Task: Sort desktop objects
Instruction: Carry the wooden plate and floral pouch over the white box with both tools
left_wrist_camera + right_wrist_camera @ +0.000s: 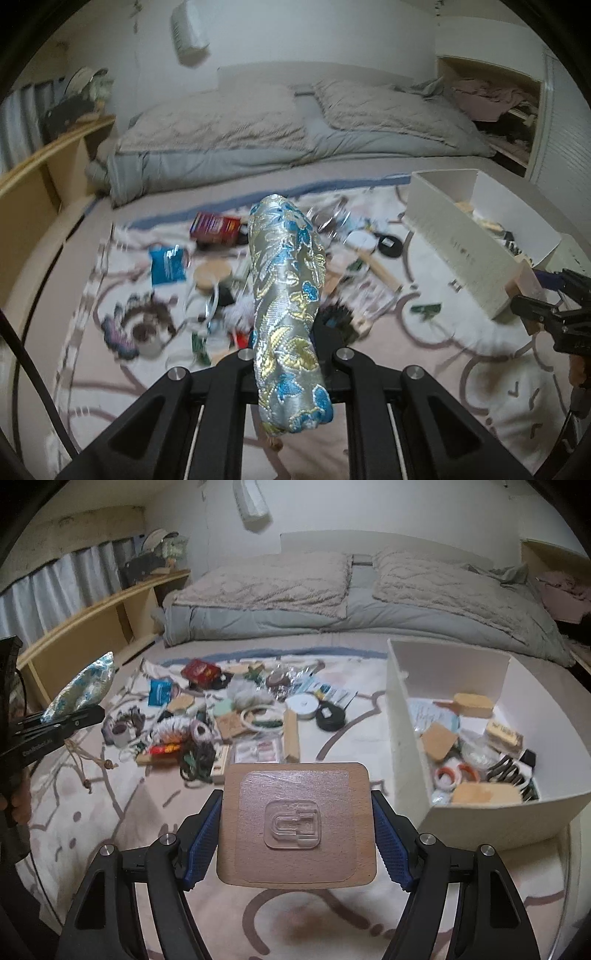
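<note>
Brocade pouch, wooden plaque aloft

Left gripper fingers clamped (pointing downward), right gripper fingers gripping

Two grey quilted pillows side by side on folded grey duvet at bed's far edge — pale wooden shelf unit along left edge, white wall-mounted unit above.

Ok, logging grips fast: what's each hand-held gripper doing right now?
Left hand-held gripper: closed on the brocade pouch.
Right hand-held gripper: closed on the wooden plaque.
</note>
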### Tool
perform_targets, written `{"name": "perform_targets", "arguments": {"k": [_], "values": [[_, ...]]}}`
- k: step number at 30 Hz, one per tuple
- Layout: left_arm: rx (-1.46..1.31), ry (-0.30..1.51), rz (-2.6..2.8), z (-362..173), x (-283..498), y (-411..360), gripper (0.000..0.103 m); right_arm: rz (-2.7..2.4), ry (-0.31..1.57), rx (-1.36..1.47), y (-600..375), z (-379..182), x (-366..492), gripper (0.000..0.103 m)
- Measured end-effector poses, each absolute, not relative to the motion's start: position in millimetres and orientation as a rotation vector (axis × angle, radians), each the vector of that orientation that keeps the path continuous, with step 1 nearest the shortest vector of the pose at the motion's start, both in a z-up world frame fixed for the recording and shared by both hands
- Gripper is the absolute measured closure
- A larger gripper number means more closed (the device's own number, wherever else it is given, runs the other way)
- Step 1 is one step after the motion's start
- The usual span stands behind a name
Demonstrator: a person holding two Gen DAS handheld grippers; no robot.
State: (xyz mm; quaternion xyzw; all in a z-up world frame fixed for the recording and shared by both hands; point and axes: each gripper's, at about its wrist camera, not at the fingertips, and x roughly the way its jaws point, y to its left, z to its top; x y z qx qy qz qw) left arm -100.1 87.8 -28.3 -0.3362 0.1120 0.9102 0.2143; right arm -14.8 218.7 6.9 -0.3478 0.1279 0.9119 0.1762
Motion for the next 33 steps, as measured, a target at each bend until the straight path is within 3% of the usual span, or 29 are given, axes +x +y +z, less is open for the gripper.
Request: {"name": "perform_targets", "arguments": {"k": [11, 20, 33], "values": [[-0.738, 0.370, 2.520, 34, -100, 124, 0.091, 2.587, 0.270, -0.839, 257, 60, 5, 0.027], [-0.666, 0.408, 2.509, 70, -112, 164, 0.091, 2.520, 0.344, -0.773, 316, 73, 13, 0.027], [-0.610, 0.481, 2.410, 70, -125, 244, 0.091, 2.360, 0.481, -0.867, 414, 67, -13, 0.027]]}}
